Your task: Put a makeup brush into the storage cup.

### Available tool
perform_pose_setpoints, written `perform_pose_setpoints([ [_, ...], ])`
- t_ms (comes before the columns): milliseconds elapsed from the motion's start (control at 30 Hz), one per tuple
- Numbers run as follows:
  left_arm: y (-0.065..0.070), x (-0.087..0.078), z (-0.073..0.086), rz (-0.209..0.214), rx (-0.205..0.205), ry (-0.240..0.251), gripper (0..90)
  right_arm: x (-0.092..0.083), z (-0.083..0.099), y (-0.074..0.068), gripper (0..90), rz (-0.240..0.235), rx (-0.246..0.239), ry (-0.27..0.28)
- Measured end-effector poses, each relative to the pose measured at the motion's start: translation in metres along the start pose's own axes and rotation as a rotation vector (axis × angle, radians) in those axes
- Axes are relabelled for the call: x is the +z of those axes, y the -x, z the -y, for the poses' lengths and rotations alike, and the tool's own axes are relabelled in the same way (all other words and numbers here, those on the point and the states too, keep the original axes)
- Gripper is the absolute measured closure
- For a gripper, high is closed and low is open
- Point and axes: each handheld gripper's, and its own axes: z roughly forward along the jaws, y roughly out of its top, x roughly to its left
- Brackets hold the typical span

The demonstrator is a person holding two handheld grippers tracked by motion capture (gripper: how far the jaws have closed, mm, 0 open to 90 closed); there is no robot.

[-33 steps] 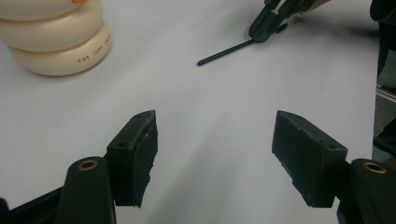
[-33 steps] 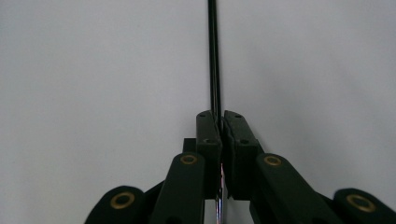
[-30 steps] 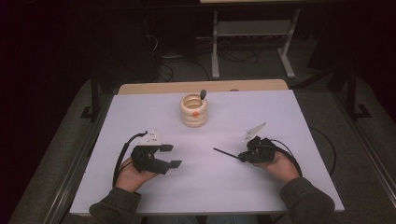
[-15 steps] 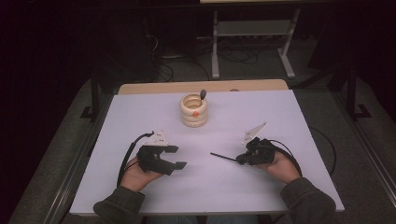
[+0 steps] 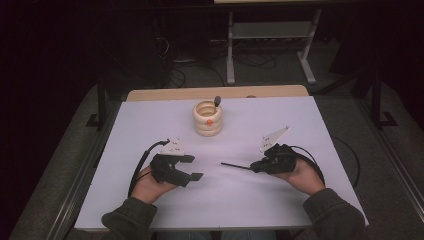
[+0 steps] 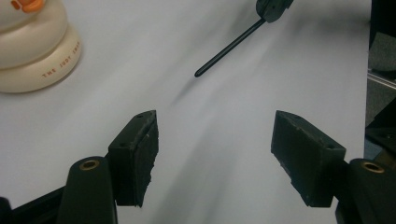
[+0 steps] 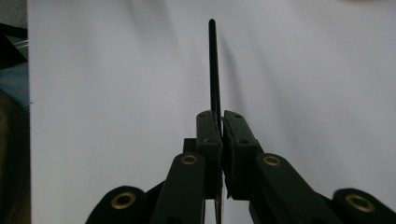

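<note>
Dark floor with a metal stand and loose cables lies beyond the white table [image 5: 150, 125]. Toward its far edge stands a cream ringed holder [image 5: 208, 119]. Nearer, the left gripper [image 5: 190, 167] gapes empty; the right gripper [image 5: 256, 166] clamps a thin black stick [image 5: 235, 165] pointing leftward, just above the tabletop.

Table [image 5: 150, 210]: smooth matt white top w/ bare wood strip [image 5: 165, 94] at far edge. Holder [image 5: 208, 119] looks glossy cream ceramic; stick [image 5: 235, 165] is thin, smooth black, prob. plastic. Left gripper [image 6: 215, 154] pads matt black, roughish rubbery faces, brass-look rivets; sleeves [image 5: 335, 215] soft dark cloth.
</note>
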Motion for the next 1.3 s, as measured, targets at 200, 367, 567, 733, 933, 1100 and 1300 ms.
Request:
perform_pose_setpoints([
  [200,0.003,0.0,-0.008,0.001,0.033,-0.015,33.1,-0.006,-0.013,-0.009,85.3,-0.027,-0.035,0.017],
  [367,0.006,-0.001,-0.015,0.008,0.053,-0.016,33.8,-0.012,-0.028,-0.017,85.3,-0.031,-0.075,0.043],
  [567,0.011,0.001,-0.024,0.017,0.099,-0.035,37.1,-0.013,-0.048,-0.029,85.3,-0.076,-0.138,0.042],
  [733,0.015,0.002,-0.027,0.031,0.124,-0.058,40.4,-0.012,-0.056,-0.032,85.3,-0.094,-0.164,0.035],
  [933,0.022,0.008,-0.029,0.064,0.168,-0.091,49.3,-0.006,-0.064,-0.038,85.2,-0.119,-0.199,0.02],
  [1100,0.024,0.01,-0.028,0.1,0.194,-0.105,58.7,-0.001,-0.067,-0.041,85.2,-0.136,-0.21,0.012],
  [1300,0.028,0.015,-0.028,0.135,0.233,-0.154,64.7,0.007,-0.07,-0.046,85.2,-0.169,-0.226,-0.008],
])
